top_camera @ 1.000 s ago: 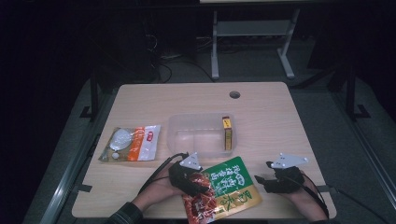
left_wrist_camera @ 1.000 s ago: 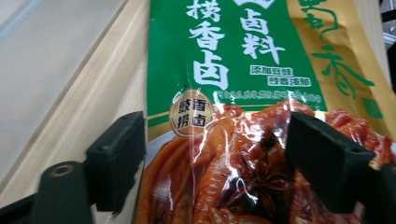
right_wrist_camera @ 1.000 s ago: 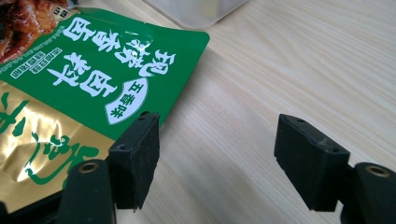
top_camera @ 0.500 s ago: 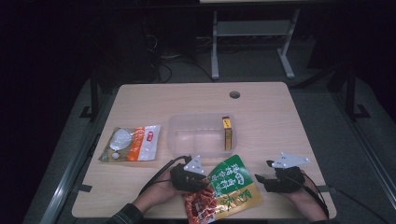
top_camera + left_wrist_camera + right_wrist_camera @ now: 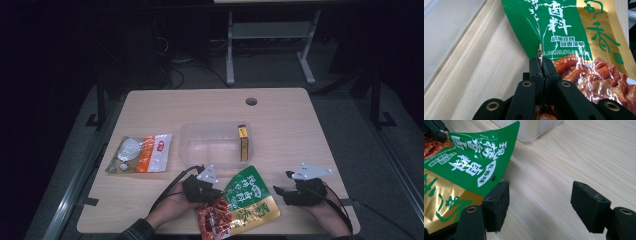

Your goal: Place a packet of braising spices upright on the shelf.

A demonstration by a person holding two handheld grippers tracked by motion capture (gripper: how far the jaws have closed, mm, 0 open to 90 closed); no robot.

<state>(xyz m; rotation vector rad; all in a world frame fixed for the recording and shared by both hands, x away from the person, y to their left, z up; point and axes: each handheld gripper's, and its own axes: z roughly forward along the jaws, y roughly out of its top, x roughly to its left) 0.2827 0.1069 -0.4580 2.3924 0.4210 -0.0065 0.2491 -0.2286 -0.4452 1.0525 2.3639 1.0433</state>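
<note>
A green, gold and red snack pouch (image 5: 247, 200) lies at the table's front edge between my two grippers. My left gripper (image 5: 207, 191) is at the pouch's left edge, and its jaws have just been closing. In the left gripper view the gripper (image 5: 543, 65) is shut on the pouch (image 5: 574, 35), with a thin fold of its edge pinched between the pads. My right gripper (image 5: 281, 192) rests to the right of the pouch. In the right gripper view this gripper (image 5: 540, 188) stands open over bare wood, its left finger beside the pouch (image 5: 461, 162).
A clear plastic tub (image 5: 210, 145) stands behind the pouch with a narrow yellow box (image 5: 243, 142) at its right end. An orange and white packet (image 5: 142, 153) lies at the left. A cable hole (image 5: 251, 101) is near the table's far edge.
The left gripper's jaws have closed onto the pouch's left edge. Both hands have kept their places.
</note>
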